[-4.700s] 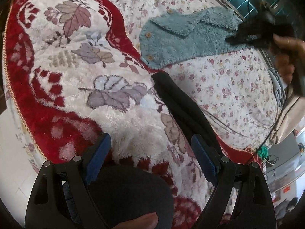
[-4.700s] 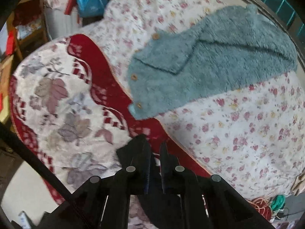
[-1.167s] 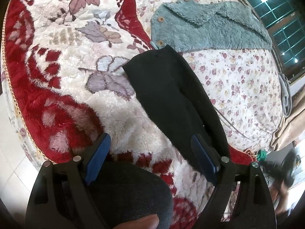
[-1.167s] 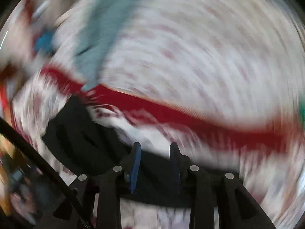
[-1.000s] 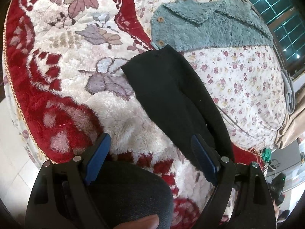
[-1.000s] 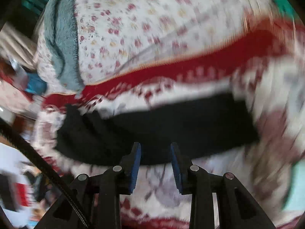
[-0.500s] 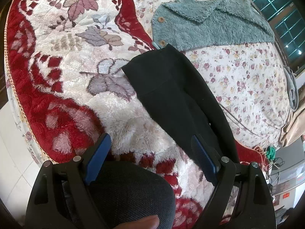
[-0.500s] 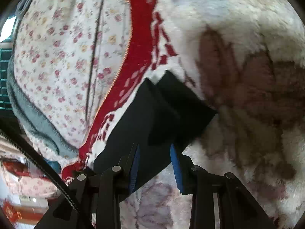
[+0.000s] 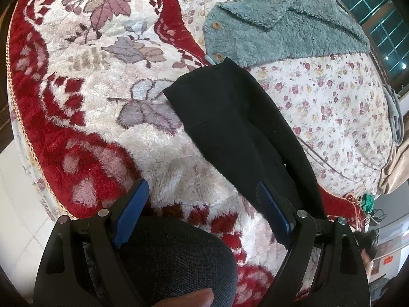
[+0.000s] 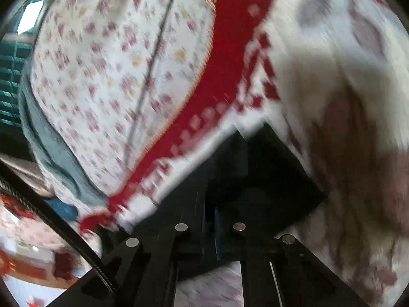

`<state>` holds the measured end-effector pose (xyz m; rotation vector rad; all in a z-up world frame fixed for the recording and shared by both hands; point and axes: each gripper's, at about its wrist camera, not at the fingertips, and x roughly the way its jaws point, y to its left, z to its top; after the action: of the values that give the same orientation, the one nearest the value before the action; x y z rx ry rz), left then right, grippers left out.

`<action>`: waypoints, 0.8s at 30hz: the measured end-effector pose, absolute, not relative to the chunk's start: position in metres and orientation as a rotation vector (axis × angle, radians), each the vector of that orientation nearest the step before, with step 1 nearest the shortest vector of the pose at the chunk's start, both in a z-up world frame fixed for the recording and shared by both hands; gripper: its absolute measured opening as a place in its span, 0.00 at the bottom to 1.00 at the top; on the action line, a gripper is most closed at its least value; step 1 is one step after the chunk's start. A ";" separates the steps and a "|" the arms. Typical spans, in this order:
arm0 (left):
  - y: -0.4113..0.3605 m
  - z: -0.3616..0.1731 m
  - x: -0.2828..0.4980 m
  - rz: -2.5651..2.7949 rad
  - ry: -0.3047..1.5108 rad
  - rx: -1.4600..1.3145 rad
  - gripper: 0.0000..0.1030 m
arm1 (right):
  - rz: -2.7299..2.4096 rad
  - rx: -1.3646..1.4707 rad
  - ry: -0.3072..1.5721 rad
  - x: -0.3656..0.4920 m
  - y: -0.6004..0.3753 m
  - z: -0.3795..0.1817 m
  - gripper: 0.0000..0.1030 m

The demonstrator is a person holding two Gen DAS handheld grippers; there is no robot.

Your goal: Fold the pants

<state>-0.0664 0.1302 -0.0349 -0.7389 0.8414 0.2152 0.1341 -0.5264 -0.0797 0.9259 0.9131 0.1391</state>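
The black pants [image 9: 237, 133] lie folded lengthwise on the red and white plush blanket [image 9: 76, 81], running from the middle toward the lower right. My left gripper [image 9: 202, 204] is open and empty, held above the blanket near the pants' lower part. In the blurred right wrist view my right gripper [image 10: 211, 230] is shut on the end of the black pants [image 10: 260, 179], with the jaws nearly together on the cloth.
A teal fleece jacket [image 9: 276, 28] lies at the far side on the floral bedsheet [image 9: 332, 97]. The bed edge and tiled floor [image 9: 15, 204] are at the left. Grey cloth [image 9: 395, 117] and cables [image 9: 368, 204] are at the right.
My right gripper has swung around to the pants' end and closed on it. The left gripper has stayed open and almost still.
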 end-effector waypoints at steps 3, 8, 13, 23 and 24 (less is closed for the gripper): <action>0.128 -0.035 -0.064 0.229 0.854 -0.718 0.84 | 0.073 1.088 0.832 0.167 -0.548 -0.072 0.05; 0.123 -0.036 -0.060 0.248 0.865 -0.692 0.84 | -0.103 0.955 0.776 0.224 -0.552 -0.063 0.48; 0.123 -0.035 -0.062 0.244 0.858 -0.693 0.84 | -0.041 0.802 0.790 0.184 -0.529 -0.060 0.50; 0.125 -0.034 -0.063 0.228 0.849 -0.734 0.84 | 0.045 0.799 0.674 0.047 -0.494 -0.065 0.50; 0.124 -0.033 -0.063 0.232 0.849 -0.730 0.84 | 0.026 0.783 0.698 0.047 -0.489 -0.061 0.50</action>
<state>-0.0629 0.1245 -0.0334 -0.7299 0.8487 0.2317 0.0471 -0.4890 -0.0614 0.7829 0.6985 0.0257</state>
